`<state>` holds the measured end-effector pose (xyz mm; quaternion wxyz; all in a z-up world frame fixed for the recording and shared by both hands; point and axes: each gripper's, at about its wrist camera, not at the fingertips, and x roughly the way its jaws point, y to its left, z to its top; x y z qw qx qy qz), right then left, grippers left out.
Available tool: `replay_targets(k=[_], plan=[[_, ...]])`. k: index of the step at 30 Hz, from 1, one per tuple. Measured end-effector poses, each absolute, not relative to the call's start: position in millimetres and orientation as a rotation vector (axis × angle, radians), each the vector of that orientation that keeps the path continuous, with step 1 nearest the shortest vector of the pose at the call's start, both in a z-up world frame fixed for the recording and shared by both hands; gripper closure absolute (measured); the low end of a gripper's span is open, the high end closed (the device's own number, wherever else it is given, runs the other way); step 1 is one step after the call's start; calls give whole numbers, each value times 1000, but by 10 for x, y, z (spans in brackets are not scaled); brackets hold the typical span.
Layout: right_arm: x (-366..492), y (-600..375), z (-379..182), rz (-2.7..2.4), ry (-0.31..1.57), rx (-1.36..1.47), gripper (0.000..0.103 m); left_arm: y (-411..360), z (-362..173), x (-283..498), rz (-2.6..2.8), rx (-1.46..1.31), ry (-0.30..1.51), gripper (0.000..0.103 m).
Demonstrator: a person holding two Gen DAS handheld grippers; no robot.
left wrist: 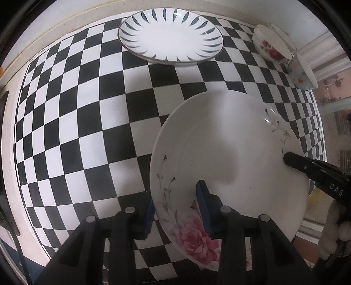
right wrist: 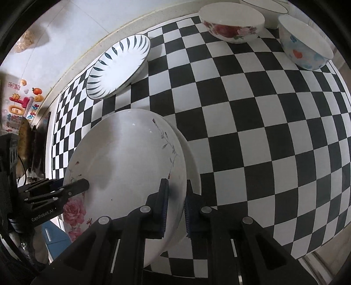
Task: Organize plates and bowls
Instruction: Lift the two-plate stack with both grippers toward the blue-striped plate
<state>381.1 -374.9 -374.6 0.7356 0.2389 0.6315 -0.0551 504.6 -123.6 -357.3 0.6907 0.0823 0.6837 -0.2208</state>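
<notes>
A white plate with pink roses (left wrist: 230, 142) is held tilted above the checkered mat (left wrist: 76, 122) by both grippers. My left gripper (left wrist: 175, 206) is shut on its near-left rim. My right gripper (right wrist: 175, 203) is shut on its opposite rim, and its finger also shows in the left wrist view (left wrist: 307, 166). The same plate fills the lower left of the right wrist view (right wrist: 127, 164). A white plate with blue leaf marks (left wrist: 171, 37) lies on the mat at the far edge; it also shows in the right wrist view (right wrist: 118, 65).
A rose-patterned bowl (right wrist: 232, 22) and a bowl with blue and red flowers (right wrist: 305, 43) stand at the mat's far right corner, with another dish rim (right wrist: 265, 4) behind them. The mat lies on a pale counter (left wrist: 65, 22) that meets a wall.
</notes>
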Motion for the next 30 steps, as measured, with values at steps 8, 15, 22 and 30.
replay_targets(k=[8,15,22,30], plan=[[3834,-3695,-3792,-122,1391,510,89,-1284,-3668,4997,-438,265,1547,70],[3813,-3696,-3793,-126,1409,473,91,-1335,-3745,4908,-423,285,1559,71],[3819,-3634,-3789,-154,1458,448,89,-1412,-3769,4915,-388,311,1572,73],[3792,-3602,-3802,-179,1510,458,90,-1593,-3797,4744,-355,336,1561,73]])
